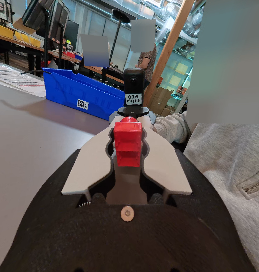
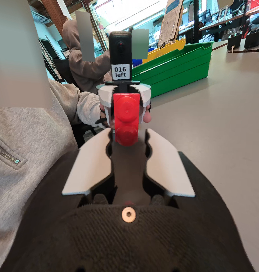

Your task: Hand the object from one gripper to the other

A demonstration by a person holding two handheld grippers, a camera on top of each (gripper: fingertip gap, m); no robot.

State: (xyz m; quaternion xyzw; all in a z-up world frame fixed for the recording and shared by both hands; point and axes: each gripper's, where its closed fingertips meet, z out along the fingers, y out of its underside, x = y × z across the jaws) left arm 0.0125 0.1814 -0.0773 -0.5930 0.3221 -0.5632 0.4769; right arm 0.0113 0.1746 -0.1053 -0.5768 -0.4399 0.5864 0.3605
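Note:
A red two-stud toy brick (image 1: 127, 145) is clamped between the white fingers of my left gripper (image 1: 127, 129), held above the grey table. In the right wrist view the same brick (image 2: 126, 111) faces me studs first, gripped by the left gripper (image 2: 126, 101). My right gripper (image 2: 128, 132) is open. Its fingertips stand on either side of the brick's lower stud, with a gap on the right side. In the left wrist view the right gripper (image 1: 129, 119) shows just behind the brick, jaws apart around its far end.
A blue bin (image 1: 75, 88) stands on the grey table (image 1: 30, 139) to the left, with papers (image 1: 15, 79) beyond it. A green bin (image 2: 177, 66) and a yellow bin (image 2: 162, 50) stand at the right. The holder's grey sweater (image 1: 229, 176) is close by. People sit and stand in the background. Only a small space, under 4 cm, lies between the two pairs of fingers.

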